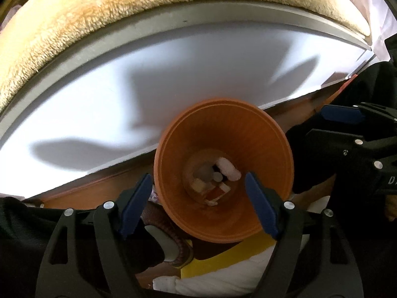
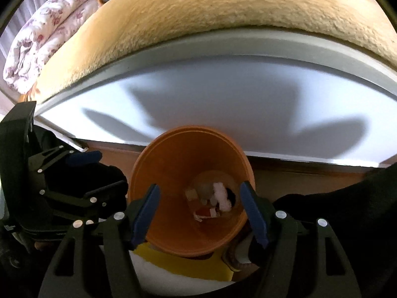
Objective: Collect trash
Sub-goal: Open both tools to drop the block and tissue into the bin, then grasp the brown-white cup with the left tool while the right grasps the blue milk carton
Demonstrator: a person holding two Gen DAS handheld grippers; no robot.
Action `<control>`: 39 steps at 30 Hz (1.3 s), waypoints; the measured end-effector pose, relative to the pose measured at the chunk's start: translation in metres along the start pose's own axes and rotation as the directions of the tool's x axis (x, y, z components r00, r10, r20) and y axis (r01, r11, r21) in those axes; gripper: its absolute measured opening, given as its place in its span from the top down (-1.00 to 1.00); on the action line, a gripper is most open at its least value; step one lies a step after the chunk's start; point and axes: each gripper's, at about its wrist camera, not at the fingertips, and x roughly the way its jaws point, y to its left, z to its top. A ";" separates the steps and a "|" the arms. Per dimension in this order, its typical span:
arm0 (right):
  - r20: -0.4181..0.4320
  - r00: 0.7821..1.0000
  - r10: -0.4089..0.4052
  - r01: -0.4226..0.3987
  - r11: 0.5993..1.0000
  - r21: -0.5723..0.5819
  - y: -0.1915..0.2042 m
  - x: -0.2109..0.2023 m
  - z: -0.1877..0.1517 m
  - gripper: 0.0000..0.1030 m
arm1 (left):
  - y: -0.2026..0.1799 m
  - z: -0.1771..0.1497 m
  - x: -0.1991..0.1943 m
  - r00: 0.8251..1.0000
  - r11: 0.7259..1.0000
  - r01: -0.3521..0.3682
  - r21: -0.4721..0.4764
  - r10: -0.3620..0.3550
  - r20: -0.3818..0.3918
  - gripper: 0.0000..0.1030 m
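An orange bin (image 1: 223,134) stands on the floor against the bed's white side panel (image 1: 124,94). At its bottom lies trash: a crumpled white tissue (image 1: 228,171) and several small scraps and wrappers (image 1: 213,191). My left gripper (image 1: 197,176) hangs open over the bin's mouth and points steeply down, with nothing between its blue pads. My right gripper (image 2: 199,185) hangs open over the same bin (image 2: 186,154), also empty, with the tissue (image 2: 220,196) below it. One blue pad (image 1: 340,114) of the right gripper shows at the right edge of the left wrist view.
A tan fuzzy blanket (image 2: 223,19) covers the bed above the panel. A folded floral quilt (image 2: 37,42) lies at the far left. By the bin's near side are a yellow and white item (image 1: 223,258) and a brown slipper (image 1: 178,243). Dark sleeves flank both views.
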 end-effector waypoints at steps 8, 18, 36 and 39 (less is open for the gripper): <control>0.089 0.996 -0.003 0.005 1.000 -0.029 -0.003 -0.030 0.013 -0.30 | -0.004 0.006 -0.026 0.990 0.995 -0.095 0.024 0.092 0.103 -0.46; 0.344 0.939 0.004 0.026 0.996 -0.084 -0.013 -0.101 0.068 -0.44 | 0.029 0.059 -0.117 0.923 0.992 -0.091 -0.091 0.118 0.366 -0.63; 0.588 0.808 0.038 -0.017 0.999 -0.041 -0.067 -0.110 0.154 -0.59 | 0.095 0.197 -0.083 0.915 0.951 -0.063 -0.302 0.176 0.362 -0.60; 0.573 0.819 0.020 0.008 0.999 -0.047 -0.065 -0.104 0.154 -0.59 | 0.098 0.197 -0.064 0.926 0.951 -0.052 -0.306 0.160 0.342 0.05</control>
